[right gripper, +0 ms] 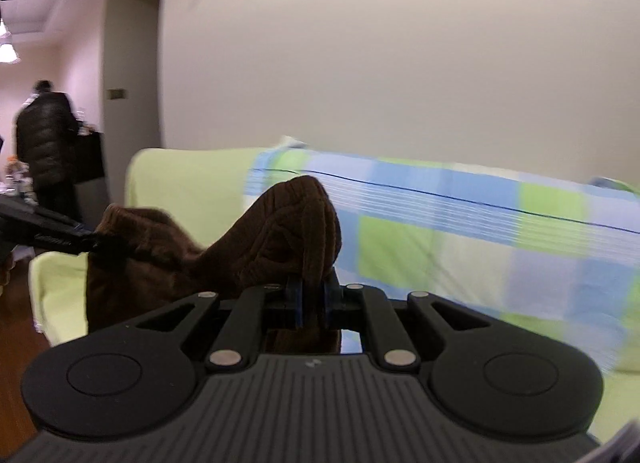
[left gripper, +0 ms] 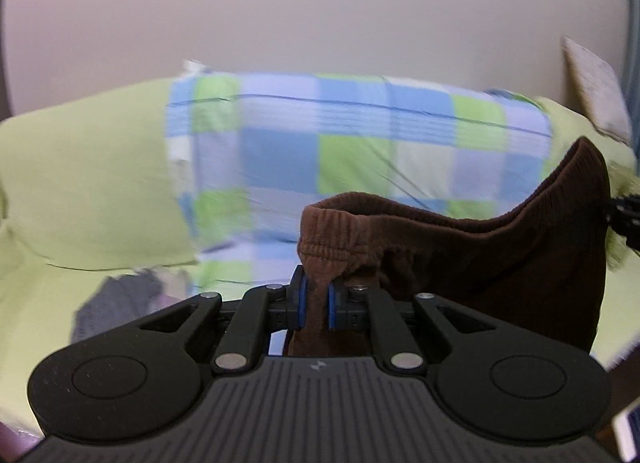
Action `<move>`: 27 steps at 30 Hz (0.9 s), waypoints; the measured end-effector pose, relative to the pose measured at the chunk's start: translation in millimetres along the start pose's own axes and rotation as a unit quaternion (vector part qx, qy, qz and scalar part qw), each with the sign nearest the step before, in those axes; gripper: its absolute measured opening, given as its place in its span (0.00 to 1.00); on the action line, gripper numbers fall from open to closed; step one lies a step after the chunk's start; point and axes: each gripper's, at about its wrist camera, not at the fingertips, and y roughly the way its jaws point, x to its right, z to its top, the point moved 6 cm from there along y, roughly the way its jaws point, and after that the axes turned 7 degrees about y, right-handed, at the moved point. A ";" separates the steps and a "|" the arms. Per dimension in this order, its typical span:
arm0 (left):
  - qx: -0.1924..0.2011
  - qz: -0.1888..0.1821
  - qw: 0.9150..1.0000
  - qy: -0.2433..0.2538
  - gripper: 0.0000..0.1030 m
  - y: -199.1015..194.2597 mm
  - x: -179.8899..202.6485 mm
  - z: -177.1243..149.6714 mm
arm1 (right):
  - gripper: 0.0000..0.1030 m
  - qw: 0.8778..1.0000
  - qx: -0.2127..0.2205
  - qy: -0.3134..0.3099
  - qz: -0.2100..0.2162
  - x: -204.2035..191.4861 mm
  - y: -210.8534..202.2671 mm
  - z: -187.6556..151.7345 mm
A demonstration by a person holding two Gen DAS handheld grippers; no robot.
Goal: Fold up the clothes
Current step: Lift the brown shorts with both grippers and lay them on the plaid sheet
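Brown ribbed corduroy garment [left gripper: 500, 255] with an elastic waistband is held in the air between both tools, not lying on anything visible.

Left gripper [left gripper: 316, 303]: blue pads clamped on a pinch of the gathered waistband, cloth running down through the jaws and out below. The rest of the fabric spreads off to its right and rises to a peak near the frame edge, where the tip of the other tool shows.

Right gripper [right gripper: 312, 303]: also clenched on a fold of the same garment, fabric bunched just above its fingertips. From here the cloth sags away to its left, toward the other tool's black fingers.

Why held like this, as I read it — two grips along one edge let the piece hang open under its own weight, so it can be straightened before any fold. The sag between the grips says the edge is not yet taut.

Ahead of both grippers: light green covered sofa [left gripper: 80, 183] with a blue, green and white checked blanket [left gripper: 340, 135] draped over its back — likely the surface to lay the garment on. Background is motion-blurred, so finer detail there is unclear.

Judgement: early stage, garment lifted, no fold made yet.
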 end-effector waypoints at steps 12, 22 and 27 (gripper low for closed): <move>-0.049 -0.053 0.996 0.045 0.08 249.8 59.5 48.3 | 0.07 0.985 -0.057 0.020 -0.160 145.2 124.4 -33.1; -0.171 -0.013 0.982 0.084 0.47 452.3 55.1 -24.3 | 0.39 0.944 -0.164 0.090 -0.273 291.1 358.0 -176.4; -0.230 -0.009 0.969 0.088 0.54 457.3 44.2 -71.2 | 0.50 0.922 -0.191 0.149 -0.303 295.9 313.6 -231.3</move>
